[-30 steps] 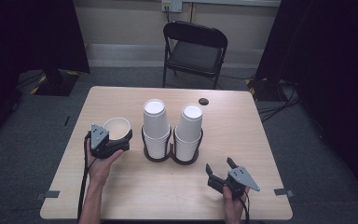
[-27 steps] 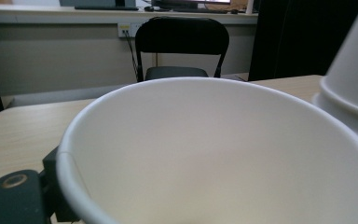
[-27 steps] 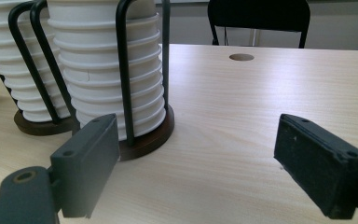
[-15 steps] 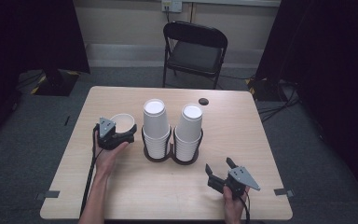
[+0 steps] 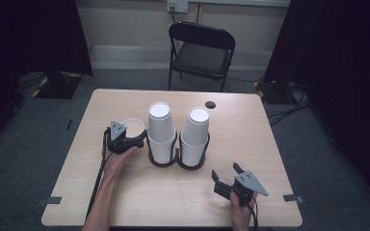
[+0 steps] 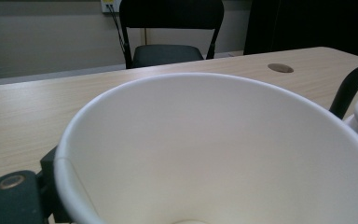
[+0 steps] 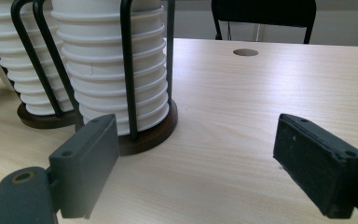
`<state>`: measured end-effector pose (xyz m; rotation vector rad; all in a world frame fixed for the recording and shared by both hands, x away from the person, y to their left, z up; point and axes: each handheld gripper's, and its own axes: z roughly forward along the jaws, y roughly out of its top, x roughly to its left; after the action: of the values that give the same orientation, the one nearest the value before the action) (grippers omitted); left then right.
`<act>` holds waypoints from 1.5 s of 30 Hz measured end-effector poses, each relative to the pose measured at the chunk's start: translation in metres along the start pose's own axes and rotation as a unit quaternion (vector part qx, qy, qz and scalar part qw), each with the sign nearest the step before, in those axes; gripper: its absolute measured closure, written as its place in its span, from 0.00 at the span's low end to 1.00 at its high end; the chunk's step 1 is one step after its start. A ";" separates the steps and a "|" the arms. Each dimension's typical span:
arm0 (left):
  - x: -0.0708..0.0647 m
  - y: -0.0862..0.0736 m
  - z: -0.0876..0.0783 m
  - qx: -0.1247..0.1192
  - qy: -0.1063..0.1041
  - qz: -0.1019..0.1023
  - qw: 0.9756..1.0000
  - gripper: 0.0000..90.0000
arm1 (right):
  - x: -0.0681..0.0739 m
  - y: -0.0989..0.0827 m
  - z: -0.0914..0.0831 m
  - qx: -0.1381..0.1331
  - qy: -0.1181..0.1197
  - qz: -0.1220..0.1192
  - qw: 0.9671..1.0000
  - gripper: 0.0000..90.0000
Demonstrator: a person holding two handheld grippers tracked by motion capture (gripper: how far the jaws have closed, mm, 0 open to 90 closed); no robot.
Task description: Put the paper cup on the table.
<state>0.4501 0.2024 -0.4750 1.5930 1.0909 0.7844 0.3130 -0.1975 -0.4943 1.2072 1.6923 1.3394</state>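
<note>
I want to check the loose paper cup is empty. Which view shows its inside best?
The left gripper view: the cup opens toward the camera, its white inner wall bare. The high view shows the cup small, upright beside the left gripper. The right gripper view faces the stacked cups instead.

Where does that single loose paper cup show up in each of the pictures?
High view: the paper cup stands left of the cup holder, at the left gripper.
Left gripper view: the cup's open mouth is close up, centre.
Right gripper view: not in it.
Shared landmark: the folding chair.
</note>
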 end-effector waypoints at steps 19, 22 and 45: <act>0.002 -0.009 -0.003 0.084 -0.001 0.010 0.996 0.15 | 0.000 0.000 0.001 0.004 0.001 0.002 1.000 0.15; 0.001 -0.010 -0.006 0.091 0.003 0.006 0.996 0.16 | 0.000 0.000 0.001 0.005 -0.001 0.001 1.000 0.15; -0.002 -0.022 -0.021 0.105 0.006 0.025 0.994 0.17 | 0.000 0.000 0.001 0.008 0.000 0.002 1.000 0.15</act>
<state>0.4246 0.2108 -0.4905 1.7988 1.1774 0.7331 0.3141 -0.1971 -0.4941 1.2207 1.7042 1.3300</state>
